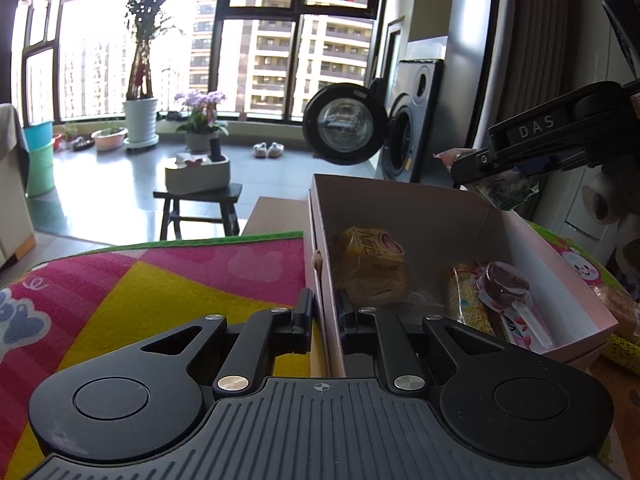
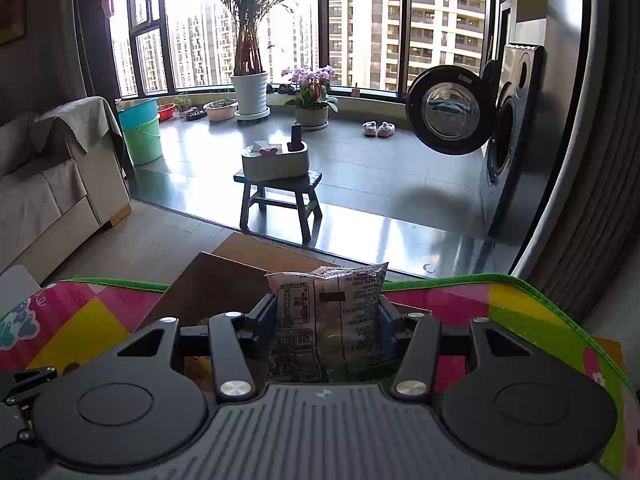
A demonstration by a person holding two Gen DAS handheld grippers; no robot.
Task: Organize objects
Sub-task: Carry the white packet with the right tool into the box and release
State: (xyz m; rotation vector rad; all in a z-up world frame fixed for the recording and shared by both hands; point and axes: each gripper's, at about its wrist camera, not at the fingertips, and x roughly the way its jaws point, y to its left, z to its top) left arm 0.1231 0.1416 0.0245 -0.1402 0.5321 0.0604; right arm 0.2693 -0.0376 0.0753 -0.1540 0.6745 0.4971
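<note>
right gripper (image 2: 327, 320) pinching a printed snack packet (image 2: 328, 316) between both fingers, held above the pink box (image 1: 404, 196). left gripper (image 1: 325, 322) clamped on the near wall of the box, one finger inside, one outside. left view only: yellow bun pack (image 1: 370, 264), chocolate lollipop (image 1: 506, 284) and wafer pack (image 1: 466, 296) inside the box, on the colourful mat (image 1: 160, 276). right view: box interior hidden behind packet and gripper. packet text unreadable.
</note>
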